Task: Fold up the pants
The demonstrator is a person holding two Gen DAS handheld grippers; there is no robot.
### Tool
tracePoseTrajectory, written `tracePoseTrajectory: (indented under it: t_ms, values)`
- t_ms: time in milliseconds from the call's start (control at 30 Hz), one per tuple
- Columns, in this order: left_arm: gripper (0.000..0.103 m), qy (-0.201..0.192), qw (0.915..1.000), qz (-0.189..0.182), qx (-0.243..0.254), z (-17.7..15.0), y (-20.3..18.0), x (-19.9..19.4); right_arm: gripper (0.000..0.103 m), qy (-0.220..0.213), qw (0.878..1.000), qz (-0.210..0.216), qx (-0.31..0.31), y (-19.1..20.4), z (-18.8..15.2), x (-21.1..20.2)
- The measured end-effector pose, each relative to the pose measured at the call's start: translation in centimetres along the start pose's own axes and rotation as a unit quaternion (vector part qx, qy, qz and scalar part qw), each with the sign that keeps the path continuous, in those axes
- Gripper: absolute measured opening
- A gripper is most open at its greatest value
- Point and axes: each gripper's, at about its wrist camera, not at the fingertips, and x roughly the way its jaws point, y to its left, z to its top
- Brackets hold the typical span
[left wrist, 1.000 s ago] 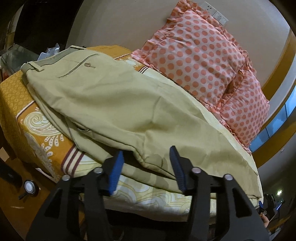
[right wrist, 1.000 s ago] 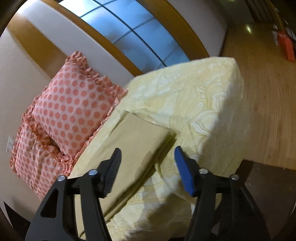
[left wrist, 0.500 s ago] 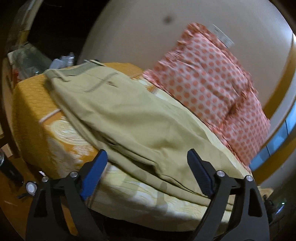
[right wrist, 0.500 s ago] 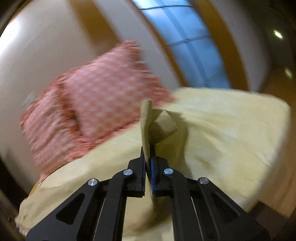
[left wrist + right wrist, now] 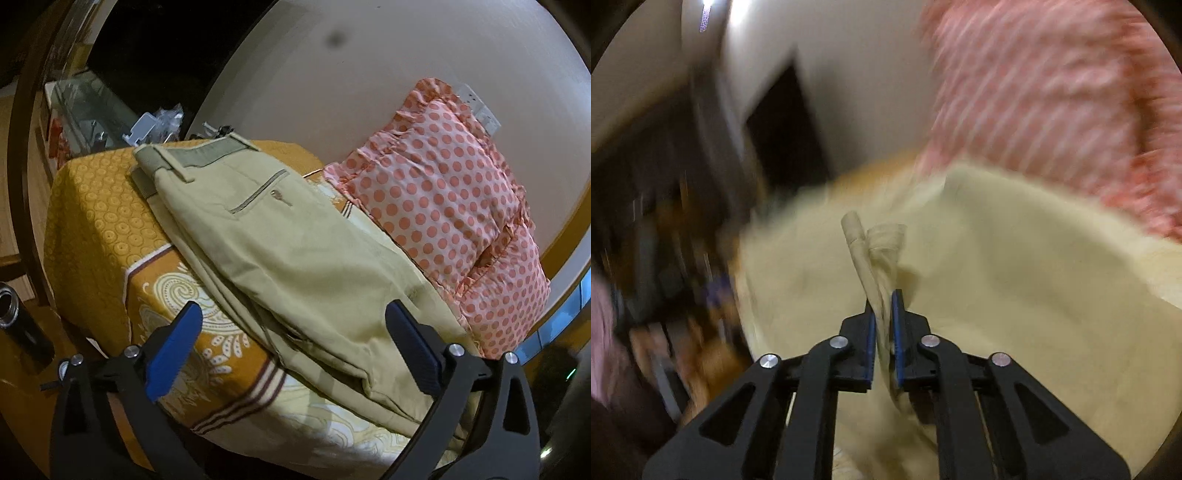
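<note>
Khaki pants (image 5: 288,258) lie along the bed, waistband (image 5: 199,157) at the far left end, back pocket up. My left gripper (image 5: 295,347) is open wide and empty, held just in front of the pants' thigh part near the bed's front edge. My right gripper (image 5: 882,317) is shut on the pants' leg hem (image 5: 875,251), whose bunched cloth sticks up between the blue pads. The rest of the pants (image 5: 997,280) spreads below it; this view is blurred by motion.
The bed has an orange and cream patterned sheet (image 5: 99,221). Two pink polka-dot pillows (image 5: 443,192) lean on the wall behind the pants. A dark cylinder (image 5: 18,317) stands on the floor at left. Clutter (image 5: 155,122) sits beyond the bed's far end.
My right gripper shut on the leg hem and is swinging it leftward over the pants. My left gripper opened wider and drew back a little from the pants.
</note>
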Motion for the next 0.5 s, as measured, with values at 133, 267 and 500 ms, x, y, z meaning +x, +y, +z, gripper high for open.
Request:
tracePoseTrajectory:
  t_ms: [133,267,500]
  values:
    - [0.101,-0.007,0.9999,0.006,-0.014,0.9,0.7,0.2,0.09,0.008,1.0,0.011,0.004,0.7,-3.0,-0.7]
    - [0.101,-0.011,0.9991,0.017,-0.038,2.2,1.4,0.8,0.091,-0.063,0.997,0.016,0.045,-2.0,-3.8,-6.1]
    - [0.097,-0.011,0.9964,0.041,-0.073,5.3,2.9,2.9,0.091,-0.118,0.987,0.009,0.113,-5.4,-5.2,-10.7]
